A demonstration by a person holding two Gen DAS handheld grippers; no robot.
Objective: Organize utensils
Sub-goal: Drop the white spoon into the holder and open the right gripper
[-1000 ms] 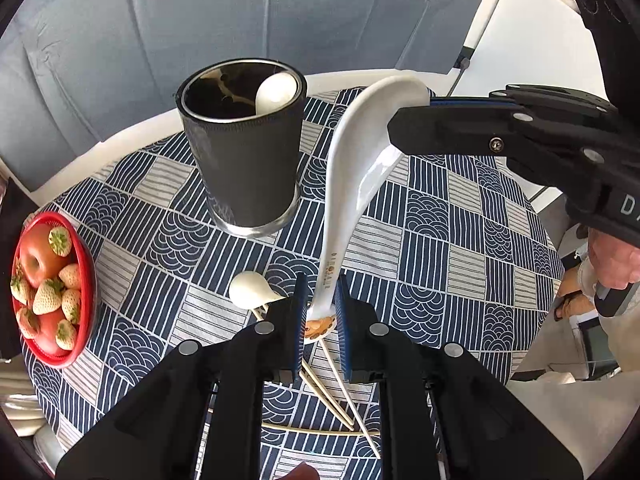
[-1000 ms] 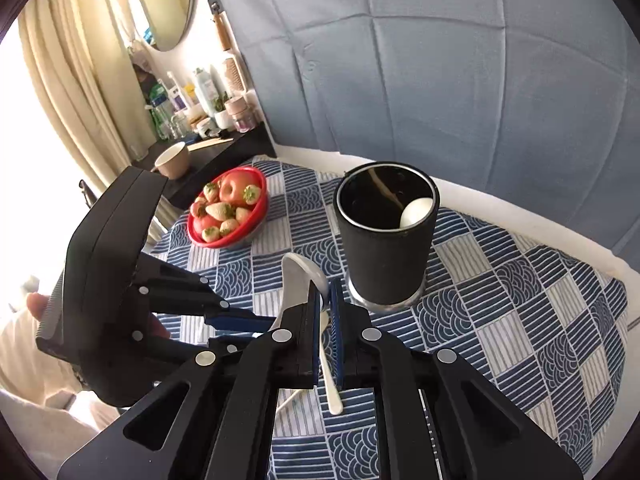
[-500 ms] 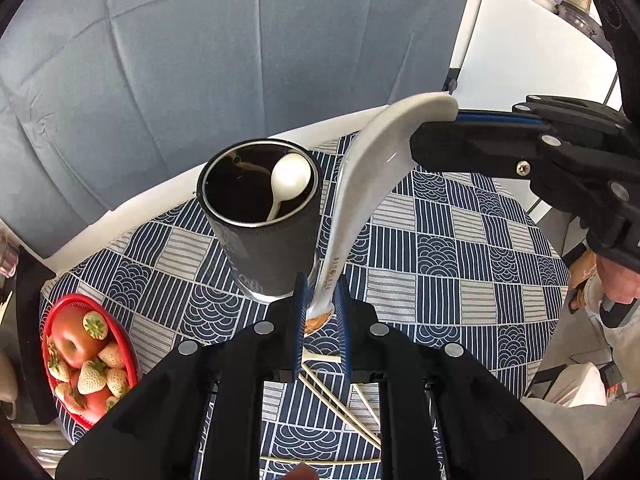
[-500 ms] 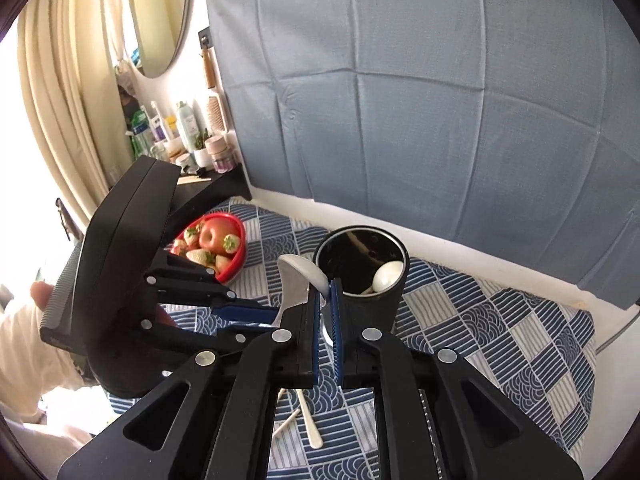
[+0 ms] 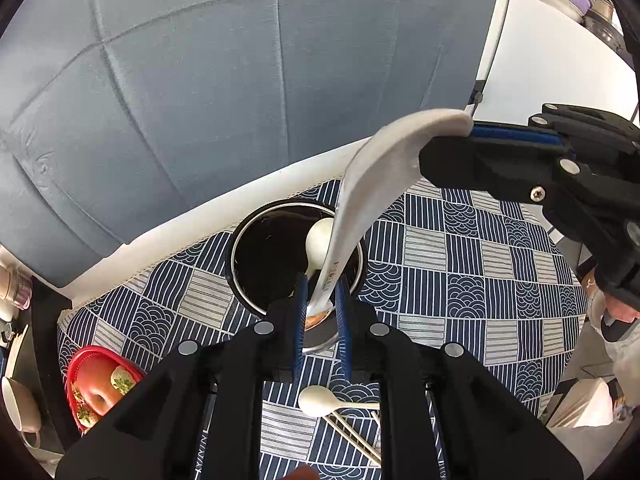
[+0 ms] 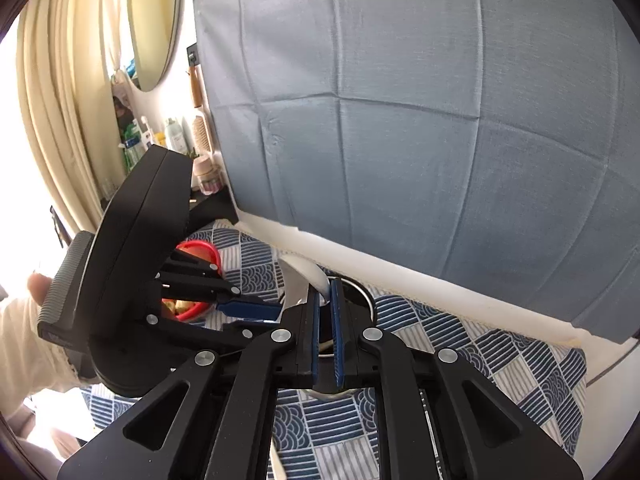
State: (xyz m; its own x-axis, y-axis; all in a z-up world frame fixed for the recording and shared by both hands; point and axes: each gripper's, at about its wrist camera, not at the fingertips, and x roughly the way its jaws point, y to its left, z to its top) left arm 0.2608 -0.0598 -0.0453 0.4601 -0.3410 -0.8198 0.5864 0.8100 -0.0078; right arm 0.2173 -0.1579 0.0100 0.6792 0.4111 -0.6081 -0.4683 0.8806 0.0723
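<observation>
Two hand-held grippers, left [image 5: 322, 300] and right [image 5: 464, 136], clamp one white ladle [image 5: 360, 200] above the black holder [image 5: 248, 276].

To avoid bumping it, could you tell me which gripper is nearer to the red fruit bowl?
Left. The left gripper hangs between the red fruit bowl and the right gripper, which is farther off.

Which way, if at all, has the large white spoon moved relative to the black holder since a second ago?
Yes. The large white spoon, held by both grippers, now overlaps the black holder's opening; earlier it was beside the holder.
</observation>
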